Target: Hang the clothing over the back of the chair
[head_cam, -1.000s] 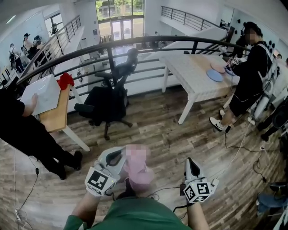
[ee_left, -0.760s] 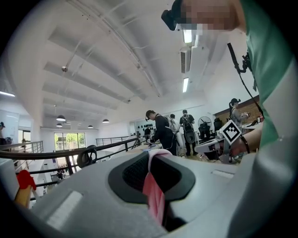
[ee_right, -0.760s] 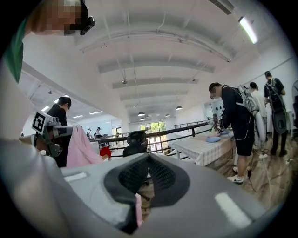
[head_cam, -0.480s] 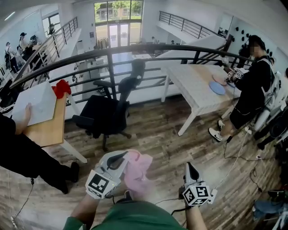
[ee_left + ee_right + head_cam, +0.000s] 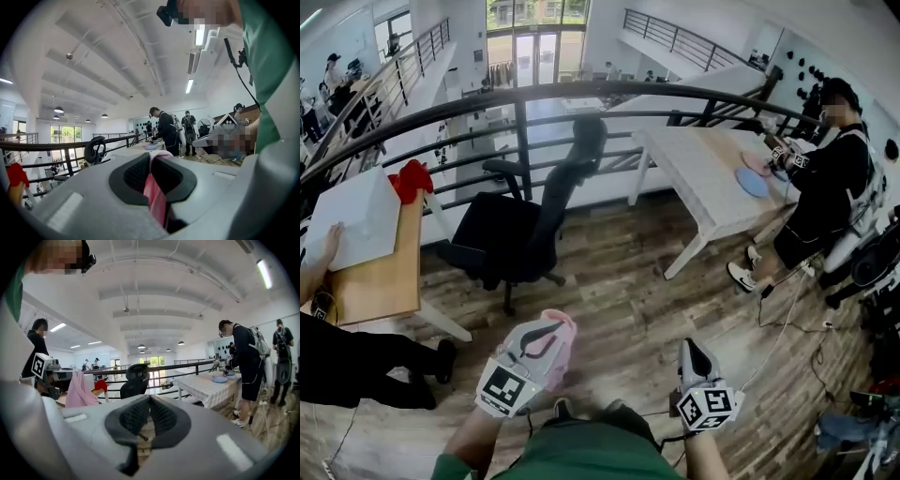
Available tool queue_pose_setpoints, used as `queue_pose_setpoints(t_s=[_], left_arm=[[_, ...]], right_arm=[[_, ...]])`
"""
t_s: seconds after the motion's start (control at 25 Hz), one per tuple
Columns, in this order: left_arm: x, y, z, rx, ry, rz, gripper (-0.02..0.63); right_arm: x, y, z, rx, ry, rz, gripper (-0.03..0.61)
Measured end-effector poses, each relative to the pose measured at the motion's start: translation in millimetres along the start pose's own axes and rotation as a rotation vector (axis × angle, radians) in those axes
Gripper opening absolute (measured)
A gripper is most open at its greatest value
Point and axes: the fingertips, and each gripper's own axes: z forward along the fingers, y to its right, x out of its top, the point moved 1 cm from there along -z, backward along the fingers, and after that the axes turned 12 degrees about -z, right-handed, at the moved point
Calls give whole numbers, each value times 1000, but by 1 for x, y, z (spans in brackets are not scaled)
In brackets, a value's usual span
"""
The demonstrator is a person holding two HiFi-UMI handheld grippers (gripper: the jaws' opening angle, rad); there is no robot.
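Head view is showing the left gripper (image 5: 542, 336) low in the frame, clenching a soft pink piece of clothing (image 5: 563, 343) that's bunching up around its tip and draping off its right side. Left gripper view is backing that up: the two black pads (image 5: 136, 172) are pressing tight on a fold of the pink fabric, which is running down between them.

The right gripper (image 5: 690, 349) is hanging out beside it, apart from the clothing. In the right gripper view its jaws are sitting clamped together with nothing between them, just floor showing behind.

The black swivel office chair with armrests and a headrest (image 5: 520, 234) is standing further ahead on the wood-plank floor (image 5: 628, 281), just in front of the curved black metal railing (image 5: 609, 89). It's well apart from both grippers, so the clothing is nowhere near the chair's back.

A light wooden desk (image 5: 380, 281) is sitting to the chair's left, carrying a white board (image 5: 356, 220) and something red (image 5: 412, 178), with a person in black (image 5: 347, 366) standing at it. A long white table (image 5: 703, 178) is standing off to the right with a round blue plate (image 5: 751, 183) on it, and another person in black (image 5: 820, 192) is working at its far end.
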Motion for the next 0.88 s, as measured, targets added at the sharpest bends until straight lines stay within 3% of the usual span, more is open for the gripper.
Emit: queue_pose_setpoints(t_s=[0.36, 0.52, 0.72, 0.88], left_arm=[[-2, -50, 52, 98, -36, 26, 21], [5, -64, 96, 172, -58, 44, 21], [19, -82, 174, 282, -50, 13, 21], [36, -78, 235, 311, -35, 43, 21]], right_arm=[[-11, 34, 90, 81, 0, 39, 3], [17, 69, 133, 139, 68, 13, 3], [64, 115, 186, 204, 165, -41, 3], [93, 142, 220, 264, 231, -64, 3]])
